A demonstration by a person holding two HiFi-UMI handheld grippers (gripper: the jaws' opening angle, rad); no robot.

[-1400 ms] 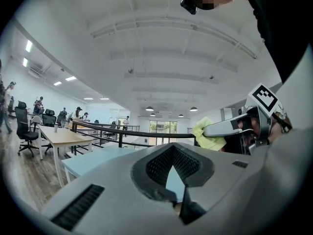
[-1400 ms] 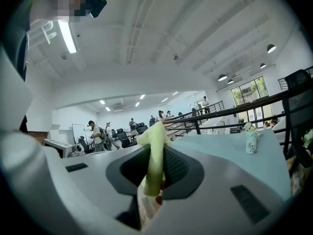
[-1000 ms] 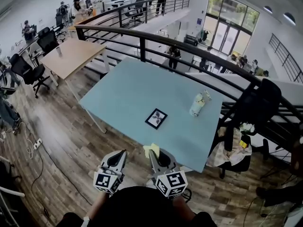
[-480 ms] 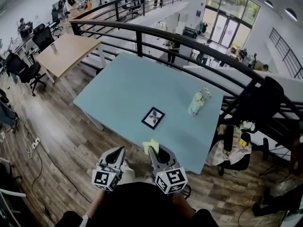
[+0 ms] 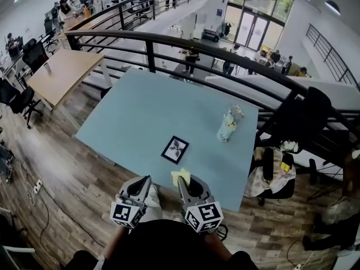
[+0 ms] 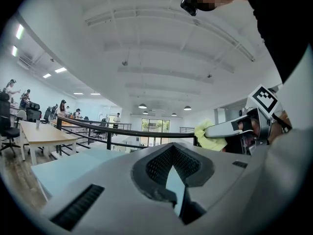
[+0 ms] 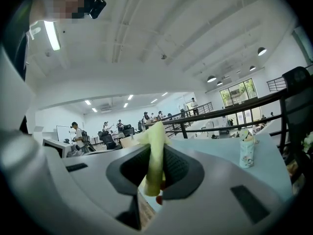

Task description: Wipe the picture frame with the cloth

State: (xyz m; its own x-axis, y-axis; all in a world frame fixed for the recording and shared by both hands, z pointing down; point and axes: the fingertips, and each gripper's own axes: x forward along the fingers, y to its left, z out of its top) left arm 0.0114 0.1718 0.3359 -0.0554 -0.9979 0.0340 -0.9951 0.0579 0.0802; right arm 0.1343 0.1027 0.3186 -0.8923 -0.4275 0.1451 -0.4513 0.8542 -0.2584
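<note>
1. Right gripper (image 5: pixel 181 180): clenched on a small pale-yellow folded cloth (image 5: pixel 180 175), pinched upright between the jaws, with its top poking out above the tips.
2. Same grasp from the right gripper view: cloth (image 7: pixel 155 153) squeezed in a narrow vertical strip between the two dark pads.
3. Left gripper (image 5: pixel 147 180): closed to a thin slit and grasping nothing, held just beside the right one at its 9 o'clock.
4. Both held in the air at the near edge of a large light-blue rectangular table (image 5: pixel 135 114).
5. Small black-bordered picture frame (image 5: pixel 175 149) showing a plant print: flat on the table, at 12 o'clock from the cloth, near it but clear of both grippers.
6. White floral-patterned cylinder (image 5: pixel 226 127): standing at 2 o'clock from the frame, well apart from it.
</note>
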